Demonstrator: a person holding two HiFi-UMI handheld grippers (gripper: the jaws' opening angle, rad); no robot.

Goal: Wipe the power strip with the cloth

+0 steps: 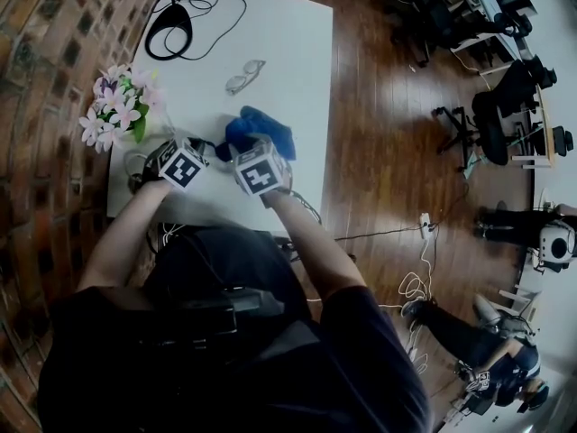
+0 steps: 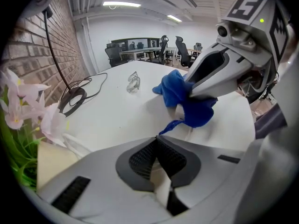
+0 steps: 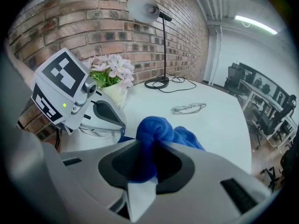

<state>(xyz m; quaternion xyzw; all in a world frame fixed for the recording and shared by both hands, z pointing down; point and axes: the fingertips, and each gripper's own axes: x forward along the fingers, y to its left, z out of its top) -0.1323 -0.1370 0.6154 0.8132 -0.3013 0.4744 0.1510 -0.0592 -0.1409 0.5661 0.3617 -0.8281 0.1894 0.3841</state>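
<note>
- White table (image 1: pixel 270 52) runs along a brick wall (image 1: pixel 54 43) over a wood floor (image 1: pixel 379 133). Office chairs (image 1: pixel 505 106) stand at the upper right of the head view.
- Black-and-white square patterns on my two marker cubes (image 1: pixel 183 165) are the only print I see, and they spell no words.
- My right gripper (image 3: pixel 150 144) has its jaws partly apart, clamped on the blue cloth (image 3: pixel 156 134). The cloth bunches between the pads and spills past the tips onto the table.
- My left gripper (image 2: pixel 156 137) has its jaws pinched nearly together, tips meeting. Something pale sits between the pads lower down; I cannot tell what.
- Both grippers tilt steeply down, side by side at centre left of the head view, with my forearms reaching up from the bottom.
- I cannot pick out the power strip for sure. A white piece (image 2: pixel 188 133) shows just under the cloth in the left gripper view.
- Pink flowers (image 1: pixel 115 106) sit at the left edge, and glasses (image 1: pixel 243 75) lie above the cloth.
</note>
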